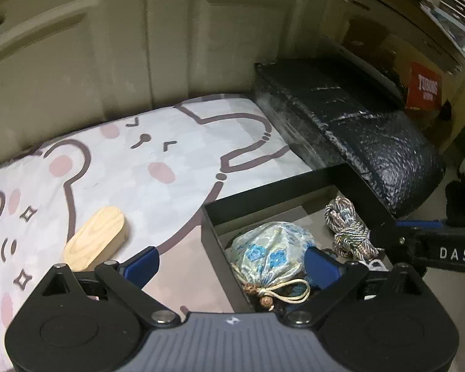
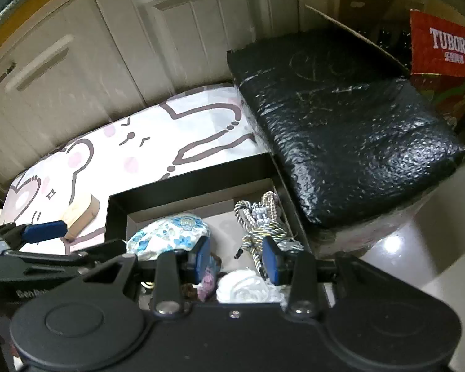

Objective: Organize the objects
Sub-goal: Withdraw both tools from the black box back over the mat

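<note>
Left wrist view is showing the left tongs standing wide apart with nothing clamped: one blue finger is hanging over the cartoon bear blanket, the other inside the black box, beside the floral drawstring pouch lying at the box's 7 o'clock corner. A coiled braided cord is lying at about 2 o'clock from the pouch, against the far right wall of the box. At 9 o'clock from the box, an oval wooden block is resting on the blanket, apart from the box.

Right wrist view is showing the right tongs partly apart over the box, gripping nothing visible; a white cloth flower is lying just beneath them. A black wrapped bundle is sitting at 1 o'clock from the box, with a red Tuborg carton behind it.
</note>
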`<state>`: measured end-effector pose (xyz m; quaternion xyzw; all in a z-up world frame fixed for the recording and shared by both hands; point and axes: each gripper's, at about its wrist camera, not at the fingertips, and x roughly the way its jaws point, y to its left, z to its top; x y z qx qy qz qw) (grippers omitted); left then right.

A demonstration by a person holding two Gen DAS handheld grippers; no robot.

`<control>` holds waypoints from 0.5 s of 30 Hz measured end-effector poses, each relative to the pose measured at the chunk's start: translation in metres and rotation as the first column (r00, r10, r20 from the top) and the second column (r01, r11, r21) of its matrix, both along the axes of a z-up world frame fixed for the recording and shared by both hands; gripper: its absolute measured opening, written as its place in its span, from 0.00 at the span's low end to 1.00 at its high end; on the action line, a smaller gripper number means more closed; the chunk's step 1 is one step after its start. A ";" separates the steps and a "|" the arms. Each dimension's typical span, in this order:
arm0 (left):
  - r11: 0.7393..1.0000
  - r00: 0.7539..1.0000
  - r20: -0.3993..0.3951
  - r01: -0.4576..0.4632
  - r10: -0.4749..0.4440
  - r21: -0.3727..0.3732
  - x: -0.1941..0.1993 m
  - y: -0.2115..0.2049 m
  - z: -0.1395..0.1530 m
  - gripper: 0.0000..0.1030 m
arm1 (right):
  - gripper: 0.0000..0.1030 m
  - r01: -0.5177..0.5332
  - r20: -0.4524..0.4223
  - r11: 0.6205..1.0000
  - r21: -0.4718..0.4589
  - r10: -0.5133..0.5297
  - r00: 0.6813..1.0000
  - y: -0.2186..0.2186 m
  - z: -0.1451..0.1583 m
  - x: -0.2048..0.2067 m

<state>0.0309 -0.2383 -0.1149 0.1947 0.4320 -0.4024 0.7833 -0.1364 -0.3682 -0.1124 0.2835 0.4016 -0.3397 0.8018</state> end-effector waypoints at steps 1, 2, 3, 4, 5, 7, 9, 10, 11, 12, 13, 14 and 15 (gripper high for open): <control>1.000 1.000 -0.002 -0.010 0.010 -0.003 0.000 0.002 0.003 0.96 | 0.38 0.000 0.003 1.000 -0.005 0.000 1.000 0.001 0.002 -0.001; 1.000 1.000 -0.004 -0.020 0.020 -0.007 0.000 0.004 0.005 0.96 | 0.38 0.001 0.007 1.000 -0.008 -0.001 1.000 0.002 0.004 -0.002; 0.999 0.999 -0.009 -0.031 0.031 -0.011 0.001 0.007 0.008 0.96 | 0.38 0.000 0.013 1.000 -0.011 0.000 1.000 0.003 0.006 -0.003; 0.999 0.999 -0.016 -0.042 0.042 -0.017 0.001 0.009 0.011 0.96 | 0.38 -0.001 0.018 1.000 -0.015 0.002 1.000 0.005 0.009 -0.004; 0.998 0.998 -0.022 -0.054 0.053 -0.025 0.001 0.012 0.014 0.96 | 0.38 -0.005 0.022 1.000 -0.020 0.006 1.000 0.006 0.012 -0.005; 0.997 0.997 -0.023 -0.069 0.068 -0.037 -0.001 0.017 0.021 0.96 | 0.38 -0.011 0.032 0.999 -0.030 0.012 0.999 0.010 0.017 -0.006; 0.996 0.997 -0.018 -0.077 0.076 -0.044 -0.004 0.021 0.027 0.96 | 0.38 -0.015 0.043 0.999 -0.035 0.016 0.999 0.013 0.022 -0.007; 0.996 0.997 -0.017 -0.079 0.078 -0.046 -0.005 0.022 0.030 0.96 | 0.38 -0.018 0.046 0.999 -0.040 0.020 0.999 0.015 0.024 -0.007; 0.996 0.997 -0.015 -0.081 0.080 -0.047 -0.007 0.024 0.033 0.96 | 0.38 -0.021 0.047 0.999 -0.045 0.023 0.999 0.018 0.026 -0.007; 0.996 0.997 -0.014 -0.082 0.081 -0.048 -0.009 0.026 0.036 0.96 | 0.38 -0.024 0.047 0.998 -0.050 0.026 0.999 0.020 0.027 -0.007; 0.996 0.997 -0.012 -0.082 0.081 -0.048 -0.011 0.027 0.038 0.96 | 0.38 -0.025 0.047 0.998 -0.054 0.028 0.999 0.022 0.029 -0.008; 0.996 0.997 -0.009 -0.082 0.082 -0.046 -0.013 0.029 0.041 0.96 | 0.38 -0.026 0.047 0.998 -0.057 0.029 0.998 0.023 0.030 -0.008; 0.996 0.997 -0.004 -0.084 0.083 -0.043 -0.015 0.031 0.043 0.96 | 0.38 -0.025 0.048 0.998 -0.060 0.028 0.998 0.025 0.031 -0.008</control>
